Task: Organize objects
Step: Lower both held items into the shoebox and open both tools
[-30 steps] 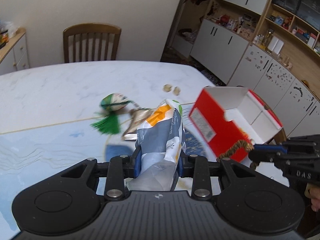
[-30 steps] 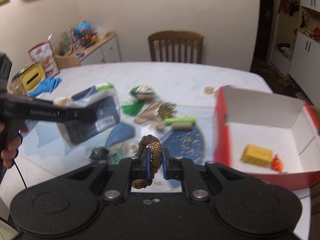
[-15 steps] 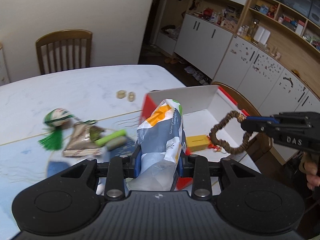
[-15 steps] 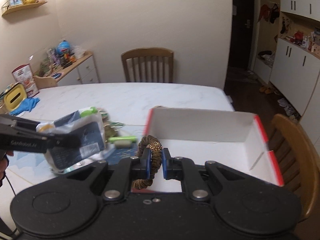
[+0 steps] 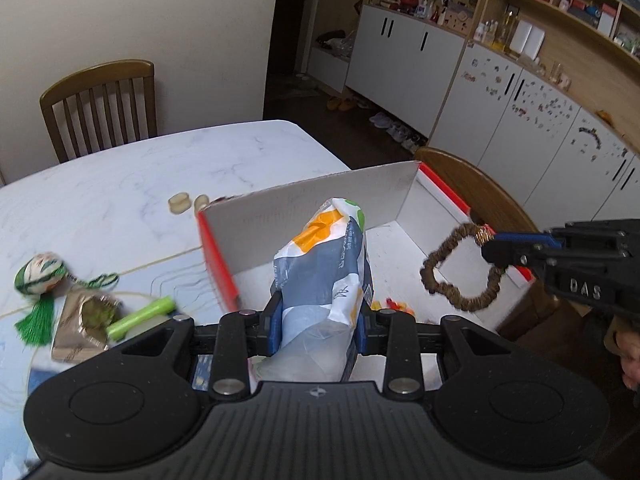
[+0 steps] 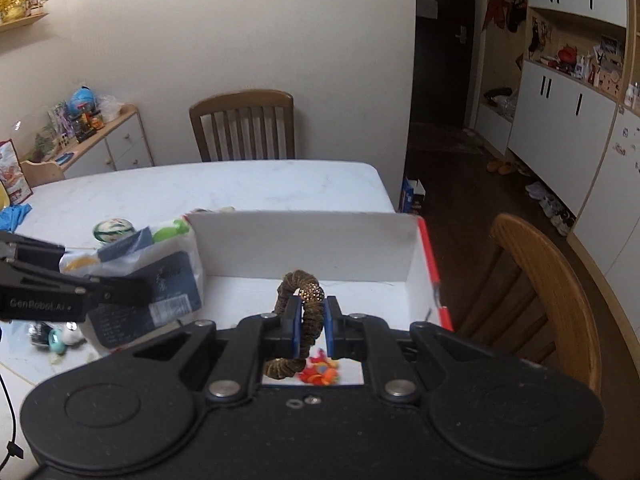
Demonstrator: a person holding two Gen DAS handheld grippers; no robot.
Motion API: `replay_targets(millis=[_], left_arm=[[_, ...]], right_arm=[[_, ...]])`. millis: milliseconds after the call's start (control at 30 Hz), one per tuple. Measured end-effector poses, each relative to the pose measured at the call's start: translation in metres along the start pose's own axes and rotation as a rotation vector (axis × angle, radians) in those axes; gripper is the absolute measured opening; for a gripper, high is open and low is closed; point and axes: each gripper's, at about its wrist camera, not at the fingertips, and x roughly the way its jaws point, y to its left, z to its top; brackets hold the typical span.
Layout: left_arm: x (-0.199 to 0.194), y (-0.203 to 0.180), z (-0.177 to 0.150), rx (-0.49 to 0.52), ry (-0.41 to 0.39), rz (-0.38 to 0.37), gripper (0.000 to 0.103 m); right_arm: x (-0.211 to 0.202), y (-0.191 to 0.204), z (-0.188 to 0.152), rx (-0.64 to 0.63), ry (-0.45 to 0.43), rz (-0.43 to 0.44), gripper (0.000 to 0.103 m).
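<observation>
My left gripper [image 5: 318,322] is shut on a grey, white and orange plastic packet [image 5: 322,268] and holds it above the near left part of a red box with a white inside [image 5: 304,216]. My right gripper [image 6: 311,322] is shut on a brown scrunchie [image 6: 302,288] and holds it over the box [image 6: 304,240]. The scrunchie also shows in the left wrist view [image 5: 460,270], hanging over the box's right side. A small orange-red item [image 6: 320,372] lies on the box floor.
On the white table [image 5: 120,184] left of the box lie a green tasselled ball [image 5: 40,274], a gold packet [image 5: 80,320], a green tube [image 5: 140,316] and two tan discs [image 5: 186,202]. Wooden chairs stand at the far side [image 6: 244,124] and right [image 6: 540,280].
Both grippers have swung right from the table clutter to above the open box, each still holding its object. The box now fills the middle of both views.
</observation>
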Motion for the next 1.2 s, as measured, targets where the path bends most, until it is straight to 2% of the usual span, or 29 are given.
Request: replay_targets(millis=[400,700,900,1200], left_arm=[[0.074,-0.019,0.022,0.029,0.070,0.087,0.033],[0.114,-0.024,0.029,0.000,0.139,0.085,0.033],[0.133,-0.022,0.032,-0.011,0.193,0.111,0.034],[0.145,-0.023,0.035,-0.007,0.248,0.093,0.036]], right_arm=[[0.039,-0.021,-0.018,0.001,0.111,0.052,0.011],[0.060,-0.025,-0.024,-0.041,0.204,0.099,0.011],[0.075,-0.025,-0.025,-0.059,0.243,0.113,0.011],[0.083,-0.023,-0.026,-0.081,0.261,0.135,0.011]])
